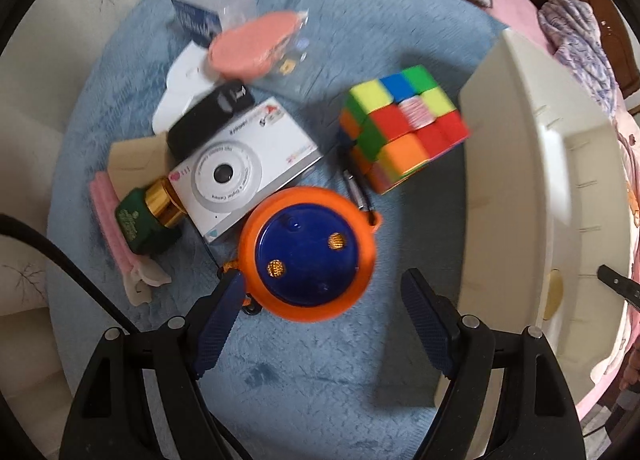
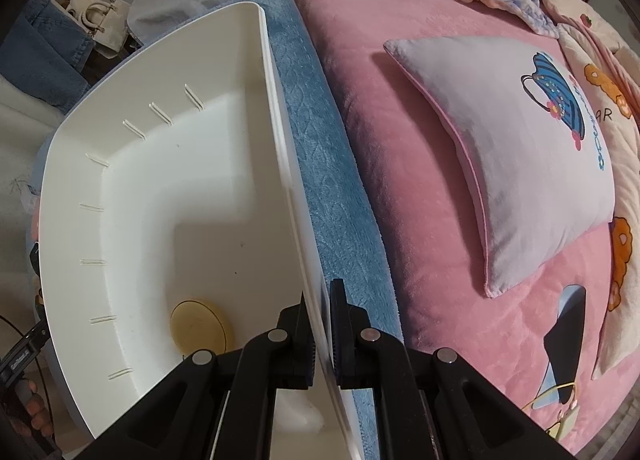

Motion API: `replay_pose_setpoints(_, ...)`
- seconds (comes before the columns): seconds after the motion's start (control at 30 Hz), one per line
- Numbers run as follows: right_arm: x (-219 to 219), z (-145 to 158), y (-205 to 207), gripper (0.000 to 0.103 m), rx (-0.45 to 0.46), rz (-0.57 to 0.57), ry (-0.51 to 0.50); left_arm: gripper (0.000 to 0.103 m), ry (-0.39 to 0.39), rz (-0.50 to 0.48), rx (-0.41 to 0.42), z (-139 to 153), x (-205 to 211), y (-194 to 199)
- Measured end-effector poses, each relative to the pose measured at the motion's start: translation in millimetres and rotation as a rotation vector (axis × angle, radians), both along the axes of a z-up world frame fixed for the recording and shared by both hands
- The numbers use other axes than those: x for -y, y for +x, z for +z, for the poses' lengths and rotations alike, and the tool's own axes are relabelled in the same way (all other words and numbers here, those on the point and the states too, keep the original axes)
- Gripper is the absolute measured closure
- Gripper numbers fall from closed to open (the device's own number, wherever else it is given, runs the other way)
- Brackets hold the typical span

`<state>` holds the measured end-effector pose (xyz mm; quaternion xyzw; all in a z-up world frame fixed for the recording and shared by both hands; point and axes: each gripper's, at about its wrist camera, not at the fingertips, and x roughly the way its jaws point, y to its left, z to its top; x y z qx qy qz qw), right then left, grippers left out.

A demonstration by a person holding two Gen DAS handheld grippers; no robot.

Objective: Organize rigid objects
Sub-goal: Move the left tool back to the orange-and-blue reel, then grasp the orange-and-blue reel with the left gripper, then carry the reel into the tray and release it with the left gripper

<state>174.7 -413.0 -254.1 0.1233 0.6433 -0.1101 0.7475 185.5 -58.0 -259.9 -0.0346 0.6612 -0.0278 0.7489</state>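
Note:
In the left wrist view my left gripper (image 1: 324, 288) is open, its fingers either side of an orange and blue round toy (image 1: 308, 250) on a blue mat (image 1: 304, 372). Beyond it lie a white toy camera (image 1: 244, 172), a colourful puzzle cube (image 1: 402, 132), a green bottle with a gold cap (image 1: 146, 220) and a pink round pad in a clear bag (image 1: 254, 44). In the right wrist view my right gripper (image 2: 322, 296) is shut on the right rim of a white plastic bin (image 2: 160, 196), which holds only a yellow disc (image 2: 198, 324). The bin also shows in the left wrist view (image 1: 532, 164).
A black case (image 1: 210, 116), a white card, a blue box (image 1: 196, 20) and pink cloth (image 1: 110, 212) lie around the camera. In the right wrist view a pink bedspread (image 2: 400, 72) with a lilac pillow (image 2: 532, 152) lies right of the bin.

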Motion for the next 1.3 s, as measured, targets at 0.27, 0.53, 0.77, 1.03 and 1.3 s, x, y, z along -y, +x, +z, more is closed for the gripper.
replay_pose_setpoints(0.27, -3, 0, 1, 0.096, -0.016, -0.008, -0.015, 0.021, 0.031, -0.007, -0.011, -11, -6, 2)
replay_pose_setpoints(0.53, -3, -1, 3, 0.095, -0.024, -0.020, -0.020, 0.020, 0.080, -0.053, -0.006, -14, -1, 4)
replay_pose_setpoints(0.77, -2, -1, 3, 0.095, -0.024, -0.021, -0.019, 0.020, 0.105, -0.068, 0.006, -17, 13, 10)
replay_pose_setpoints(1.03, -3, -1, 2, 0.095, -0.018, -0.017, -0.015, 0.021, 0.142, -0.111, 0.023, -13, 27, 2)
replay_pose_setpoints(1.3, -1, -1, -2, 0.096, -0.002, -0.005, -0.003, 0.021, 0.124, -0.085, 0.004, -10, 32, -9)
